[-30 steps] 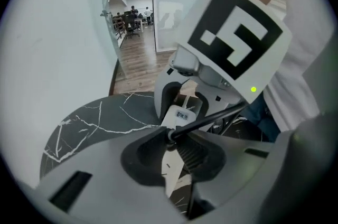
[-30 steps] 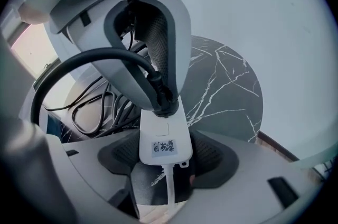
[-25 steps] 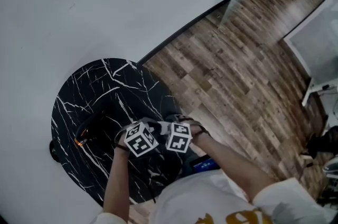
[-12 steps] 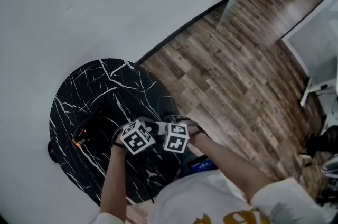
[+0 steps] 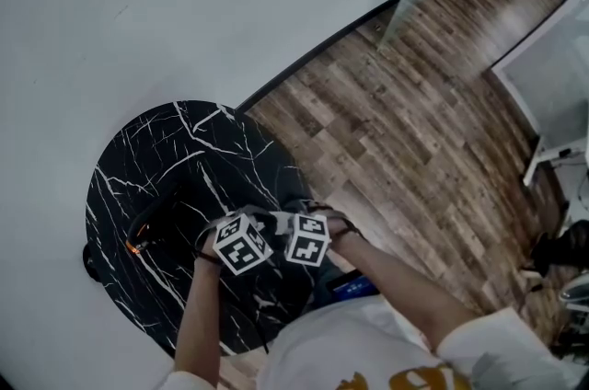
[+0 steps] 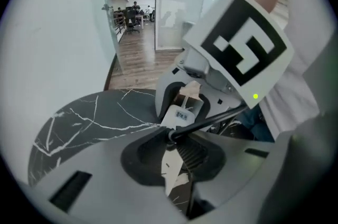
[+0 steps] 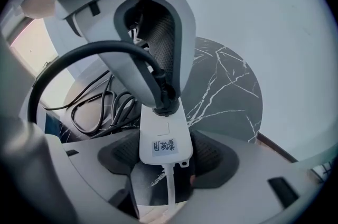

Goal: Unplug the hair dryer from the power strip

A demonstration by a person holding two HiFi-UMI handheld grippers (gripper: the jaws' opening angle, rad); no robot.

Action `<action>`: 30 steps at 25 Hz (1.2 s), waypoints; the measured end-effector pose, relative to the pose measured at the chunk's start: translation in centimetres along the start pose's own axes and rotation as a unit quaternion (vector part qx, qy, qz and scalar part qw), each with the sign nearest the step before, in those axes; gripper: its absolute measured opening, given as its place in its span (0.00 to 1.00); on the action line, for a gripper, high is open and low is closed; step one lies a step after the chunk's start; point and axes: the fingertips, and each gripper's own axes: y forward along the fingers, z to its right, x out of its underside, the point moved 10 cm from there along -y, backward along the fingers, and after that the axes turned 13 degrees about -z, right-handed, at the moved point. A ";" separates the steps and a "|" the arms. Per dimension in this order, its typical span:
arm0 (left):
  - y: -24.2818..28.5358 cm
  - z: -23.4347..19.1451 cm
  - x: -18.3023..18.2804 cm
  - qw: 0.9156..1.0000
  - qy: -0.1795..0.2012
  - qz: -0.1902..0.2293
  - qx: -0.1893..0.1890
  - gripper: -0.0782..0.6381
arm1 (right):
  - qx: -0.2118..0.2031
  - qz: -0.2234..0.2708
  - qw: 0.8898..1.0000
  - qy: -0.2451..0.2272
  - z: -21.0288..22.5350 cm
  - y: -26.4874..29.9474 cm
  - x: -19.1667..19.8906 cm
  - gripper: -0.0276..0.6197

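Round desk [image 5: 184, 149] sits low-left in head view, w/ wall [image 5: 138, 11] behind & to its left, floor [image 5: 414, 131] to its right. Over desk's near part, left gripper [image 6: 177, 157] & right gripper [image 7: 163, 165] are side by side, facing each other. Btwn right gripper's jaws: power strip [image 7: 165, 138]. Its far end carries plug [image 7: 163, 99], which sits btwn left gripper's jaws. On desk beside the strip lie cable loops [image 7: 100, 106].

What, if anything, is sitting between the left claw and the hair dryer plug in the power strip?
Nothing visible. The left claw is closed on the black plug where it enters the white power strip, and the right claw clamps that strip. The plug is not yet out.
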 end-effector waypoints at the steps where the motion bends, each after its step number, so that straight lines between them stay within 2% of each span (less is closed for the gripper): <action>1: 0.1 -0.6 -0.1 1.000 -0.012 0.009 0.025 0.18 | 0.000 0.000 1.000 0.001 0.1 0.0 0.1 0.47; 3: 0.0 -1.2 -0.2 0.999 -0.014 0.016 0.043 0.19 | 0.001 0.001 1.000 0.003 0.2 0.0 0.1 0.47; 4: -0.2 -0.9 -0.3 1.000 -0.004 0.006 0.031 0.19 | 0.000 0.002 1.000 0.004 0.2 0.0 0.0 0.47; 6: -0.4 0.3 -0.4 0.999 0.023 -0.014 -0.019 0.18 | -0.001 0.003 1.000 0.006 0.2 0.0 -0.2 0.47; 8: -0.3 1.2 -0.3 0.998 0.026 -0.014 -0.054 0.18 | -0.001 0.003 1.000 0.005 0.1 0.0 -0.1 0.47; 10: -0.1 1.0 0.0 0.999 0.010 -0.003 -0.043 0.18 | 0.001 0.004 1.000 0.003 0.1 0.0 -0.1 0.48; 13: -0.1 -0.4 0.1 1.000 -0.015 0.005 0.016 0.18 | 0.002 0.005 1.000 0.004 0.1 0.0 -0.1 0.47; 15: -0.1 -1.2 0.0 0.999 -0.020 0.004 0.043 0.18 | 0.001 0.006 1.000 0.004 0.1 0.1 -0.2 0.47; 16: -0.2 -1.3 0.0 0.999 -0.017 0.000 0.045 0.18 | 0.001 0.006 1.000 0.004 0.1 0.1 -0.2 0.47; 19: -0.5 -0.2 -0.4 1.000 0.006 -0.010 0.000 0.18 | -0.001 0.003 1.000 0.008 0.2 0.1 -0.1 0.47; 21: -0.9 0.8 -0.4 0.999 0.006 -0.002 -0.033 0.18 | -0.001 0.008 1.000 0.008 0.3 0.0 0.0 0.47; 23: -1.4 1.5 0.1 1.000 -0.007 0.011 -0.026 0.18 | 0.000 0.013 1.000 0.010 0.3 0.0 -0.1 0.47; 26: -1.1 1.4 0.6 1.000 -0.004 0.016 -0.007 0.18 | 0.003 0.009 1.000 0.015 0.3 0.0 0.1 0.47; 30: -1.0 1.2 0.4 1.000 -0.001 0.018 -0.013 0.18 | 0.004 0.011 1.000 0.016 0.2 0.1 0.0 0.47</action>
